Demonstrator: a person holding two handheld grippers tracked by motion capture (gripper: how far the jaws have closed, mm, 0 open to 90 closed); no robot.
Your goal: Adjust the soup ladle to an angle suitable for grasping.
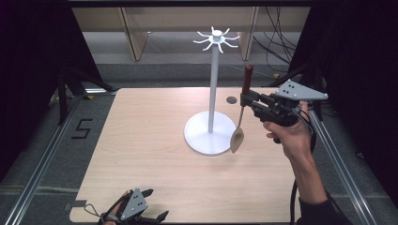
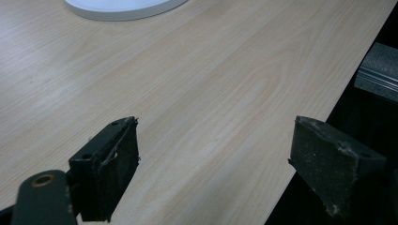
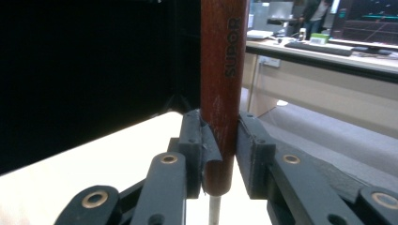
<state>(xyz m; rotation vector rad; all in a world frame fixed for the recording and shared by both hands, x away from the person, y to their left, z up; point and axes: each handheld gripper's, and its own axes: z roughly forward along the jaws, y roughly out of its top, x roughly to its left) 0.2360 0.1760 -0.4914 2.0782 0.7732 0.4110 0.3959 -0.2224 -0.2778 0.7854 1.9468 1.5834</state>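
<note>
Holding a spoon [image 1: 241, 117] upright above the wooden table [image 1: 155, 154]: right gripper [image 1: 245, 99], jaws clamped on the dark red-brown handle near its lower end, bowl hanging down just over the right edge of the rack's round white base. Printed along the handle in the right gripper view, the word SUPOR; thin metal shank visible below the jaws there [image 3: 220, 154]. Standing near the table's middle, a white rack [image 1: 213, 93] with a tall thin pole and a ring of curved hooks on top. Resting low at the near left corner of the table, left gripper [image 1: 152, 206], jaws spread wide with nothing between them, bare tabletop [image 2: 197, 84] showing through the gap in the left gripper view.
</note>
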